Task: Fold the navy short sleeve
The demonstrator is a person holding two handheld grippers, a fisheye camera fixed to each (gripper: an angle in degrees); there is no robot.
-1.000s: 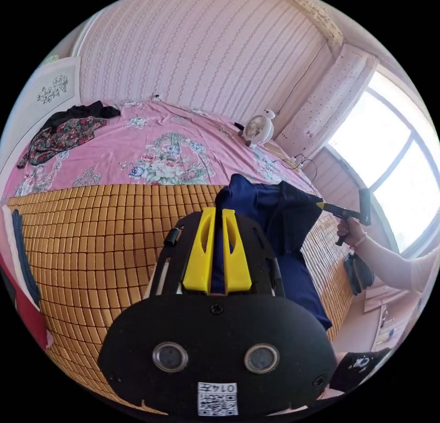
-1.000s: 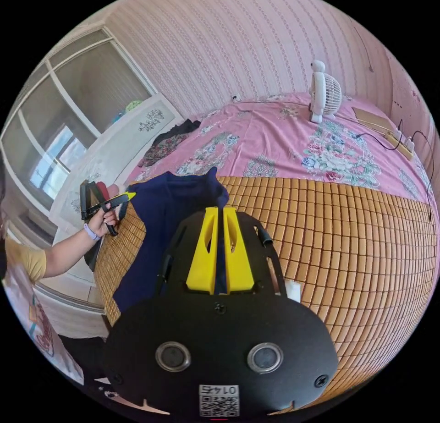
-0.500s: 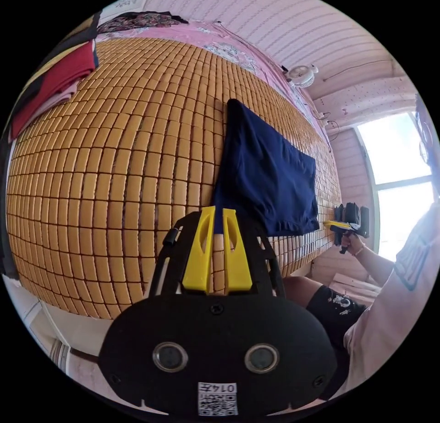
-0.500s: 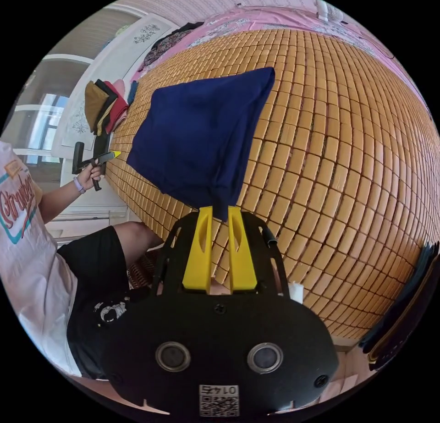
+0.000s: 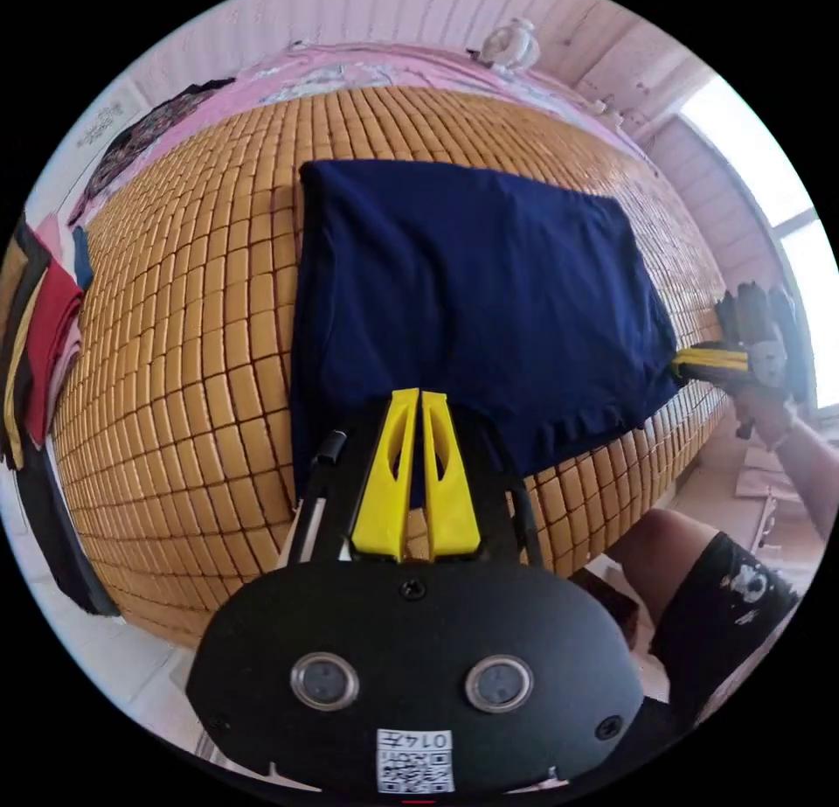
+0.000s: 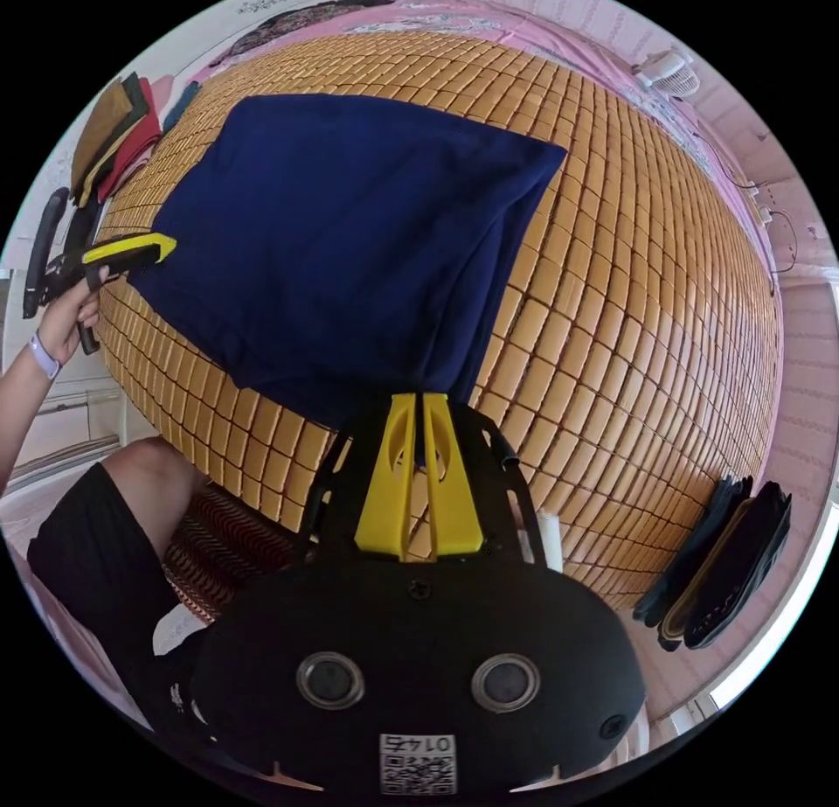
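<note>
The navy short sleeve [image 5: 472, 291] is spread on the bamboo mat [image 5: 175, 335], its near corners pinched by the clenched jaws of the left gripper [image 5: 415, 400] and right gripper [image 6: 421, 402]. Both corners should be kept level and taut before folding.

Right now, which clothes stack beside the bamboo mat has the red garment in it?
The stack of folded clothes past the left hand-held gripper; the dark stack of folded clothes at the woven bamboo mat's opposite edge shows no red.
</note>
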